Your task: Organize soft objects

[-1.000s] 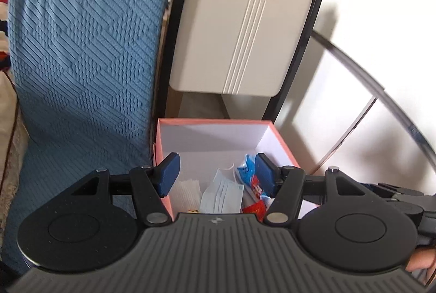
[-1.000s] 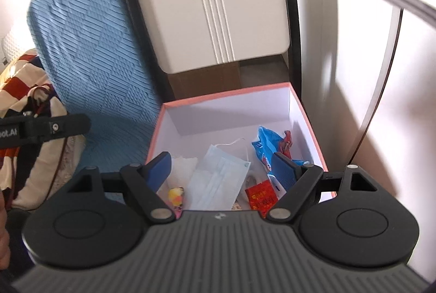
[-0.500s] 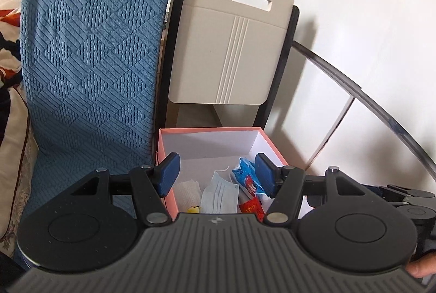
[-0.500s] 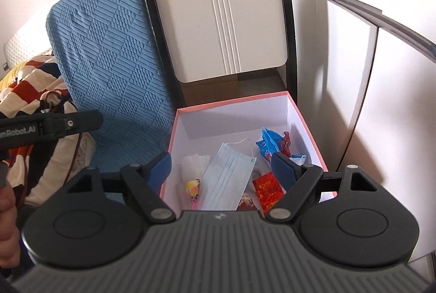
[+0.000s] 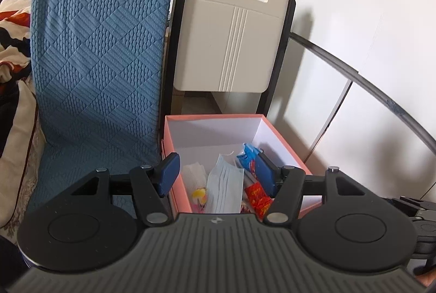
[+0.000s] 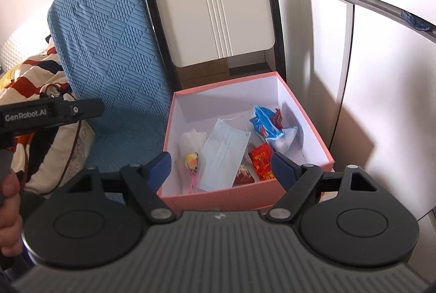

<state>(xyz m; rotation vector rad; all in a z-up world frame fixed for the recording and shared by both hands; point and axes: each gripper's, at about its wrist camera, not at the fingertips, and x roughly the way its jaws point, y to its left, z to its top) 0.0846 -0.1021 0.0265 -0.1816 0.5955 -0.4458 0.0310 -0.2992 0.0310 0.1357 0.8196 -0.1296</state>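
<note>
A: Both grippers have backed off from the pink cardboard box with white inside point(image 6: 305, 113) since the earlier frames; more of the box, the chair and the wall shows now, and the box looks smaller in both views

B: Contents?

A: Soft stuff all lies on the box floor: pale blue pleated face mask point(image 6: 223, 154) in the middle, long axis running diagonally from the near left up toward the far right. White crumpled tissue point(image 6: 190, 140) just left of it, small yellow-pink toy point(image 6: 192, 160) touching the tissue's near end. Blue printed plastic packet point(image 6: 265, 123) right of the mask, red foil sachet point(image 6: 261, 160) nearer the front wall

B: Fingers?

A: right gripper point(image 6: 220, 170) jaws spread wide, nothing between them, hanging above and short of the box's near wall. left gripper point(image 5: 215, 174) jaws also spread and empty, over the box's left near corner

B: Which one's closer to the mask?

A: My guess is the right, it looks straight down on it; the mask lies ahead and below its fingers

B: Surroundings?

A: Blue textured cushion point(image 5: 100, 53) stands left of the box, beige folding chair back point(image 5: 231, 39) behind it, white wall panel point(image 6: 381, 91) to the right, patterned blanket point(image 6: 30, 80) far left
</note>
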